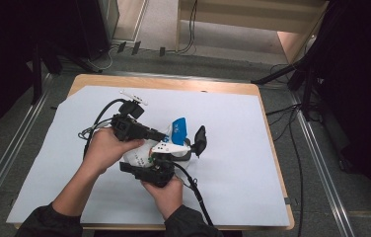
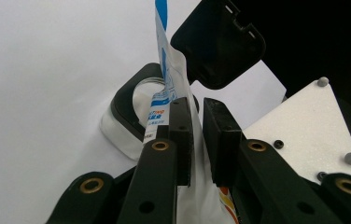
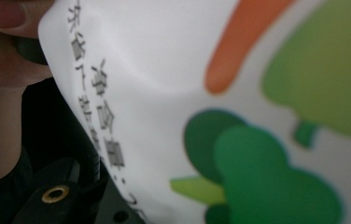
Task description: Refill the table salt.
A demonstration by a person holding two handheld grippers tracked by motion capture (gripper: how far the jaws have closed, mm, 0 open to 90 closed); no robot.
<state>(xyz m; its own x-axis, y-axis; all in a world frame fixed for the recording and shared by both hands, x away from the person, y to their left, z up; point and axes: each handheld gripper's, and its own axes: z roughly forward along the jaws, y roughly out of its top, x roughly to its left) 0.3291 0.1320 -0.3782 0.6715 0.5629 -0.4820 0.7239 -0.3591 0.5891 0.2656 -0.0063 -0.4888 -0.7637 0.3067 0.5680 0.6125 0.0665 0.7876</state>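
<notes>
White sheet (image 1: 233, 163) covers the counter (image 1: 173, 84). Left gripper (image 2: 197, 135) has its jaws nearly together, clamped on a white-and-blue pouch (image 2: 164, 100) at mid-sheet. Right gripper (image 1: 146, 170) sits just beside it under the pouch; its jaw state cannot be told. Black-rimmed container (image 2: 129, 100) lies beyond, lid (image 2: 218, 42) open.

Cameras: one overhead, two riding grippers
High view looks down on table (image 1: 233, 163); gripper views sit close against printed bag (image 2: 164, 100)
</notes>
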